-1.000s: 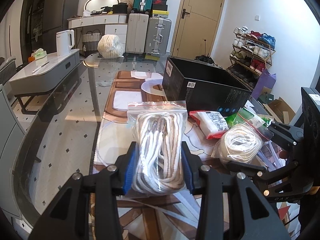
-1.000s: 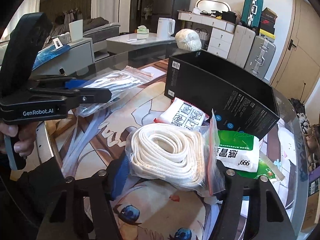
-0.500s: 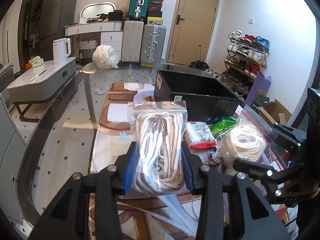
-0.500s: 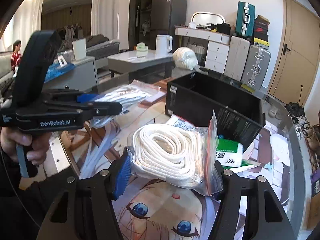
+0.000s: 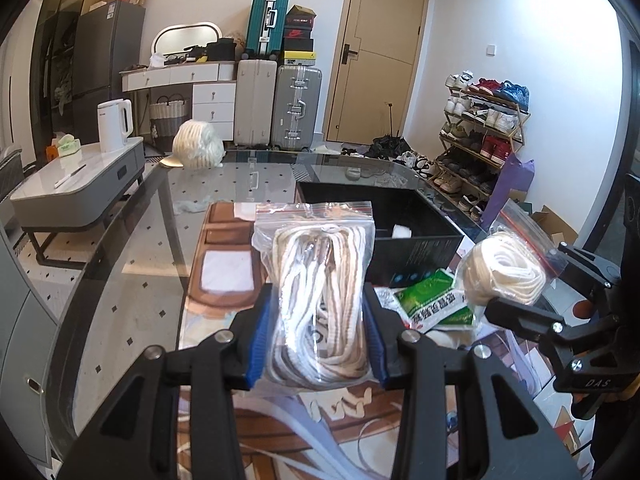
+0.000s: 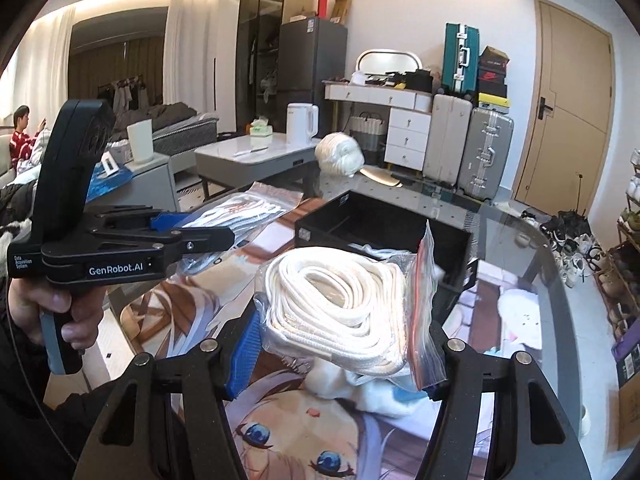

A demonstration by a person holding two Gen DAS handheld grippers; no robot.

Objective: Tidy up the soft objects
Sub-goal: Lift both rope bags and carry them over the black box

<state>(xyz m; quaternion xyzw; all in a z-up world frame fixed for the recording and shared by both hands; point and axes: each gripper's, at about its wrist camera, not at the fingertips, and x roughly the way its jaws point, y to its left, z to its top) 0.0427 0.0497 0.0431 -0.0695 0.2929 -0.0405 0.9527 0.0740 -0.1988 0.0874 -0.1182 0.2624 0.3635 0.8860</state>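
My left gripper [image 5: 316,344] is shut on a clear zip bag of mixed white and tan rope [image 5: 320,292], held above the table. My right gripper [image 6: 336,360] is shut on a zip bag of coiled white rope [image 6: 340,300], also lifted; this bag shows in the left wrist view [image 5: 508,272]. The open black box [image 5: 380,216] stands on the table just beyond both bags, also in the right wrist view [image 6: 384,232]. A white item lies inside the box. A green packet [image 5: 432,304] and a white packet lie on the table before the box.
The glass table [image 5: 132,264] carries a printed mat [image 6: 304,432]. A big ball of white rope [image 5: 198,146] sits at the table's far end. A low grey side table, suitcases and a shoe rack stand beyond. A person sits far left.
Both grippers have risen with their bags. The box now appears lower and its inside shows. The white rope bag has left the packets on the table.
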